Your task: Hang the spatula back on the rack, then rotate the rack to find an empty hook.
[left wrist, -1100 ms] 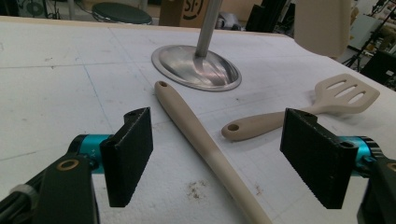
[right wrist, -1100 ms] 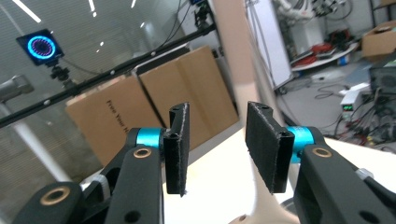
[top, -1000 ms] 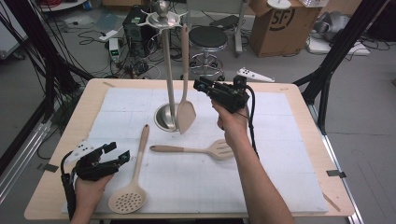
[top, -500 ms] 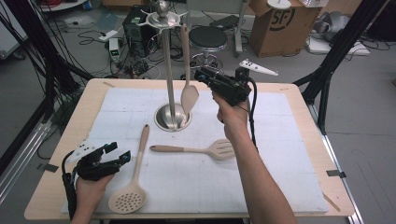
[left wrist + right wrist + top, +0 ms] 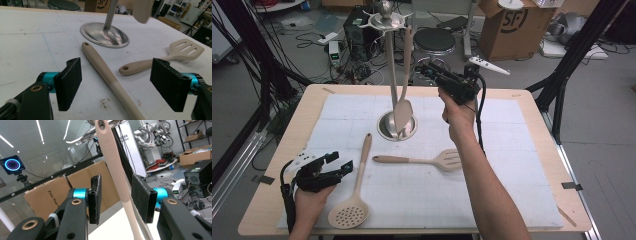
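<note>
Right gripper view: smooth beige spoon (image 5: 117, 170) handle stands between ridged black tongs (image 5: 116, 199).

Pretty clearly a robotics lab or test bay, not anybody's kitchen. Black aluminium framing (image 5: 572, 55) is standing around the wooden table (image 5: 532, 107), and cables (image 5: 287, 30) are sprawling all over the grey floor (image 5: 602, 150). A power strip (image 5: 333, 50) and some black electronics box (image 5: 354, 30) are sitting behind the table, next to a round stool (image 5: 434, 40) and an SF cardboard box (image 5: 512, 25). In the right gripper view, white robot arms (image 5: 150, 135) are crowding a bench, a tracking device with a glowing ring (image 5: 12, 164) is perching on a tripod, and ceiling strip lights (image 5: 40, 127) are glowing overhead.
</note>
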The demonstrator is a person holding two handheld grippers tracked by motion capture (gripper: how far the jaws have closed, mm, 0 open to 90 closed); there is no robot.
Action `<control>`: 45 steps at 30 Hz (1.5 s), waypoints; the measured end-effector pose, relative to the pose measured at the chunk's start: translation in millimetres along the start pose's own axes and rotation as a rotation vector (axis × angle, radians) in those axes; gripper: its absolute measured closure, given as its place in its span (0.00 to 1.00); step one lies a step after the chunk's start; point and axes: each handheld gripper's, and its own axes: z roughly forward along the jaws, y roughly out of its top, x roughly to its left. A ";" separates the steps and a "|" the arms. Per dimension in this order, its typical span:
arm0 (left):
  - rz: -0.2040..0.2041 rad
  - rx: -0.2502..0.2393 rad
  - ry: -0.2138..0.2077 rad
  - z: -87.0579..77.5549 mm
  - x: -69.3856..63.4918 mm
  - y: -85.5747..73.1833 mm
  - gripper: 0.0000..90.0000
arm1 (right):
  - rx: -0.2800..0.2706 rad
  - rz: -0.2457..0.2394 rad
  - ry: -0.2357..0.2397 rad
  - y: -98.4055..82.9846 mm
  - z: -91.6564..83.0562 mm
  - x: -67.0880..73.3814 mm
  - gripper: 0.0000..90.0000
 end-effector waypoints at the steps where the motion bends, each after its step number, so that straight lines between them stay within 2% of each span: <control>1: 0.002 0.001 -0.001 0.4 -0.3 0.2 0.29 | -0.002 0.002 0.001 0.7 0.8 -0.2 0.66; 15: -0.001 -0.002 0.000 -1.8 0.0 -0.1 0.29 | -0.032 0.001 -0.017 17.2 10.3 -0.8 0.68; 19: -0.003 -0.003 -0.002 -1.6 -0.8 -0.2 0.29 | -0.043 -0.016 -0.025 25.5 15.1 2.4 0.70; 24: -0.003 -0.001 0.003 -4.4 0.9 -1.2 0.29 | -0.049 -0.022 -0.031 30.8 18.6 5.7 0.81; 28: -0.006 -0.009 0.005 -6.9 1.5 -1.0 0.29 | -0.062 -0.022 -0.011 32.9 24.2 7.6 0.99; 30: -0.009 -0.012 0.004 -7.2 0.8 -0.8 0.29 | -0.058 -0.042 -0.015 35.0 28.7 9.4 0.99; 33: 0.002 -0.009 0.001 -7.4 -0.4 -0.6 0.29 | -0.064 -0.042 -0.014 37.3 32.7 11.9 0.99; 40: -0.003 -0.011 -0.002 -8.7 -0.4 -1.0 0.29 | -0.086 -0.024 -0.012 42.4 36.0 9.0 0.99; 42: -0.006 -0.012 -0.002 -8.9 -0.4 -0.9 0.29 | -0.106 0.004 0.001 43.6 38.6 7.0 0.99; 45: -0.005 -0.010 -0.003 -8.9 -0.4 -0.9 0.29 | -0.130 0.017 0.015 45.9 43.2 5.8 0.99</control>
